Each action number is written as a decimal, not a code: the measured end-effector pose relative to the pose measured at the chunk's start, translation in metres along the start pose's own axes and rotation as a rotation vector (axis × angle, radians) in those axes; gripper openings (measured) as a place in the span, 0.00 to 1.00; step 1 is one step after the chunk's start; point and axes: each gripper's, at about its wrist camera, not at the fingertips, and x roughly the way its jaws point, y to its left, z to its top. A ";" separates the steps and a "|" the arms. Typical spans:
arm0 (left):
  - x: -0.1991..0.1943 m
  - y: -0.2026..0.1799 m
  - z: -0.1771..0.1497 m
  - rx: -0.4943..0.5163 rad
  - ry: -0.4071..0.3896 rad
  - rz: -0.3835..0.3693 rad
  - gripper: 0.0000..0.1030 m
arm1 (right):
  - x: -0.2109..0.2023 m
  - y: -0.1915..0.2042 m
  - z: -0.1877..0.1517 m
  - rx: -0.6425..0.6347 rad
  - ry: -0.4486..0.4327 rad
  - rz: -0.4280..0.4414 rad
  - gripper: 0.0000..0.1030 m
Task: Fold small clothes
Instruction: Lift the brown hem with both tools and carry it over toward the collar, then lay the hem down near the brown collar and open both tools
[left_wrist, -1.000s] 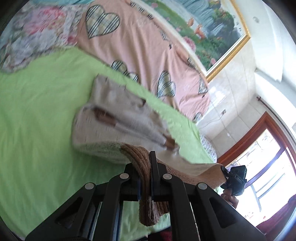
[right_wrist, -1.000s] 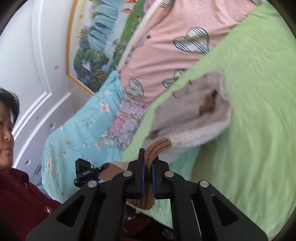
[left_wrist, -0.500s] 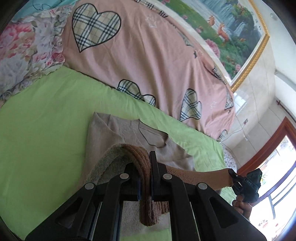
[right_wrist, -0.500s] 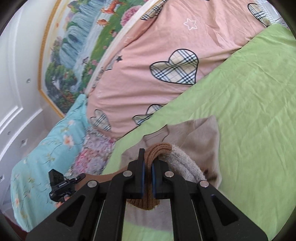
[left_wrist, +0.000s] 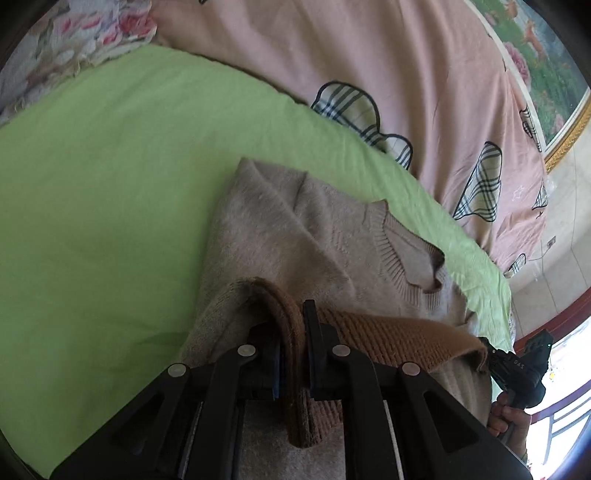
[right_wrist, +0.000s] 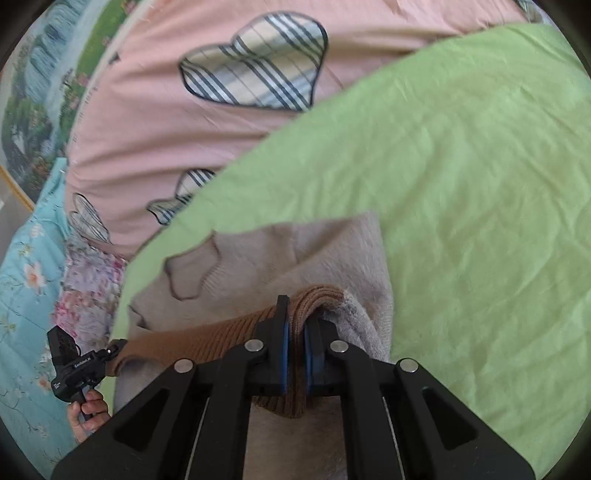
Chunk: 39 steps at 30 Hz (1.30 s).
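1. The left gripper (left_wrist: 294, 354) occupied the lower centre of the left wrist view. Its fingers (left_wrist: 317, 354) were clenched on the brown ribbed hem (left_wrist: 399, 339) of the beige sweater (left_wrist: 288, 236).
2. The right gripper (right_wrist: 295, 354) occupied the lower centre of the right wrist view. Its fingers (right_wrist: 280, 347) were clenched on the same brown ribbed hem (right_wrist: 207, 339), at its opposite end.
3. The hem ran as a taut band between the two grippers. In the left wrist view it extended toward the lower right of the frame, where the right gripper (left_wrist: 517, 373) and the hand (left_wrist: 509, 417) holding it appeared. In the right wrist view it extended toward the lower left of the frame, where the left gripper (right_wrist: 77, 365) and its hand (right_wrist: 92, 410) appeared.
4. The beige sweater (right_wrist: 295, 258) lay on the green bedsheet (left_wrist: 110, 184), in the centre of both views. Its ribbed neckline (left_wrist: 399, 258) faced the upper part of the frame, and the hem end was held above the body of the garment.
5. A pink quilt (left_wrist: 369, 55) with plaid hearts lay beyond the green bedsheet (right_wrist: 480, 184), in the upper part of each view.
6. A floral fabric (left_wrist: 55, 44) appeared at the upper left of the left wrist view. A gold-framed landscape painting (left_wrist: 546, 55) appeared at the upper right.
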 end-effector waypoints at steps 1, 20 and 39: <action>-0.001 0.001 -0.002 -0.004 -0.004 -0.011 0.10 | 0.002 -0.002 -0.001 0.009 0.008 0.000 0.11; -0.028 -0.046 -0.059 0.041 0.075 -0.093 0.33 | -0.004 0.064 -0.068 -0.197 0.044 -0.075 0.52; -0.138 0.012 -0.113 -0.170 -0.072 -0.007 0.51 | -0.079 0.063 -0.141 -0.008 -0.014 0.100 0.62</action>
